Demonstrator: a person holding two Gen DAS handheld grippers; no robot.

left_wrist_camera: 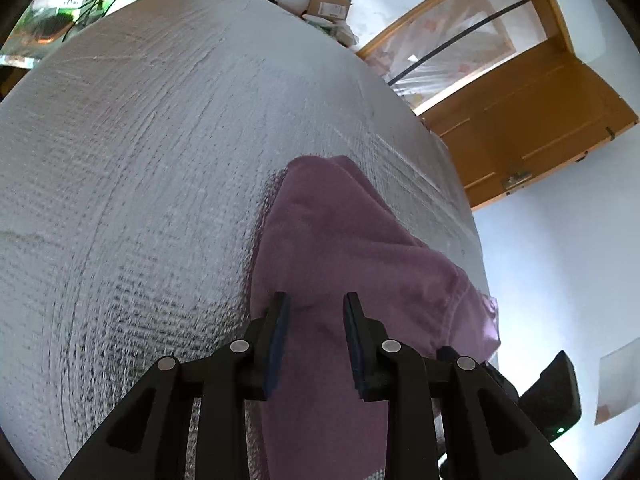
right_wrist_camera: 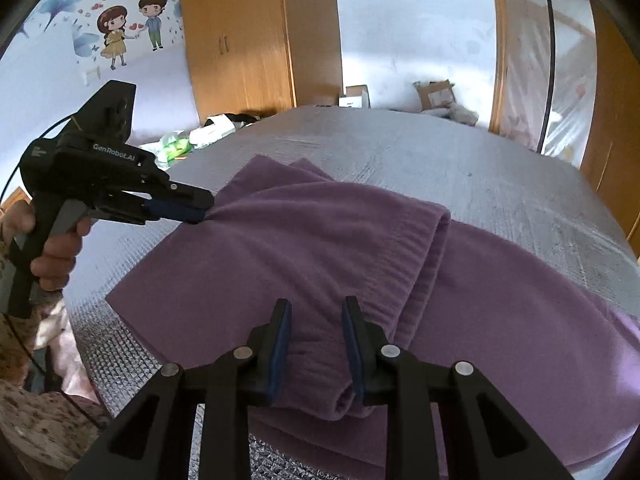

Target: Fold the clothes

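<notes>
A purple garment [right_wrist_camera: 304, 240] lies partly folded on a silver quilted surface [right_wrist_camera: 480, 168], one layer doubled over along a ribbed edge [right_wrist_camera: 432, 240]. My left gripper [right_wrist_camera: 200, 213], held by a hand [right_wrist_camera: 56, 252], pinches the garment's left edge, and the cloth puckers at its tips. In the left wrist view the left gripper [left_wrist_camera: 316, 308] has the purple garment [left_wrist_camera: 340, 232] filling the space between its fingers. My right gripper [right_wrist_camera: 316, 312] is shut on a rolled fold of the garment at the near edge. The right gripper's housing [left_wrist_camera: 552, 392] shows at the lower right.
The silver surface [left_wrist_camera: 140, 160] stretches far to the left and back. Cardboard boxes [left_wrist_camera: 328, 6] and clutter [right_wrist_camera: 176, 146] sit past its far edge. A wooden door [left_wrist_camera: 520, 120] and wardrobe [right_wrist_camera: 240, 40] stand behind. Pale pink cloth [right_wrist_camera: 60, 340] hangs off the near left.
</notes>
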